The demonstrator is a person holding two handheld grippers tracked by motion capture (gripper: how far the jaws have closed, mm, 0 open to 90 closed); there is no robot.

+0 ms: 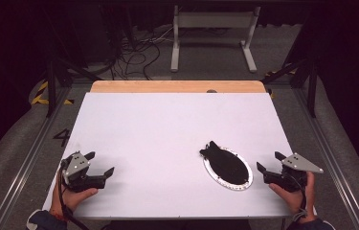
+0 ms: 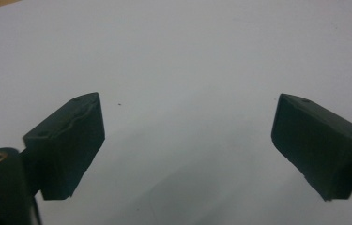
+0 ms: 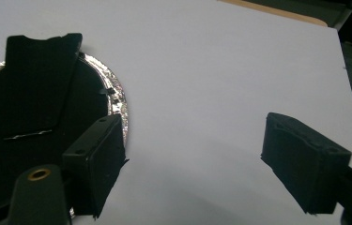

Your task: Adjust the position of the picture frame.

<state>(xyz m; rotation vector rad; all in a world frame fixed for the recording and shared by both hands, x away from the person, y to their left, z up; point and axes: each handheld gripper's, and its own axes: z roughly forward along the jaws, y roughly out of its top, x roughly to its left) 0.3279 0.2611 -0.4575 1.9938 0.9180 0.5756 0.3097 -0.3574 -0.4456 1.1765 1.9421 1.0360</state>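
White and matte, the flat rectangular tabletop (image 1: 167, 139) carries a black, fish-shaped flat piece (image 1: 225, 164) lying on a silvery oval rim (image 1: 244, 186) toward the near right of the sheet, its notched narrow end pointing away toward the far left. A strip of pale wood (image 1: 177, 86) shows along the table's far edge.

The left gripper (image 1: 99, 163) rests at the near left corner, held in the person's left hand (image 1: 72, 196), well apart from the black piece; in the left gripper view its two black jaws stand wide apart over bare white surface, nothing between them.

The right gripper (image 1: 270, 162) sits at the near right edge in the right hand (image 1: 294, 194), just beside the oval rim. In the right gripper view its jaws are spread too, with only white tabletop between them, and the black piece (image 3: 33, 108) lies just off one jaw, to the left in that view.
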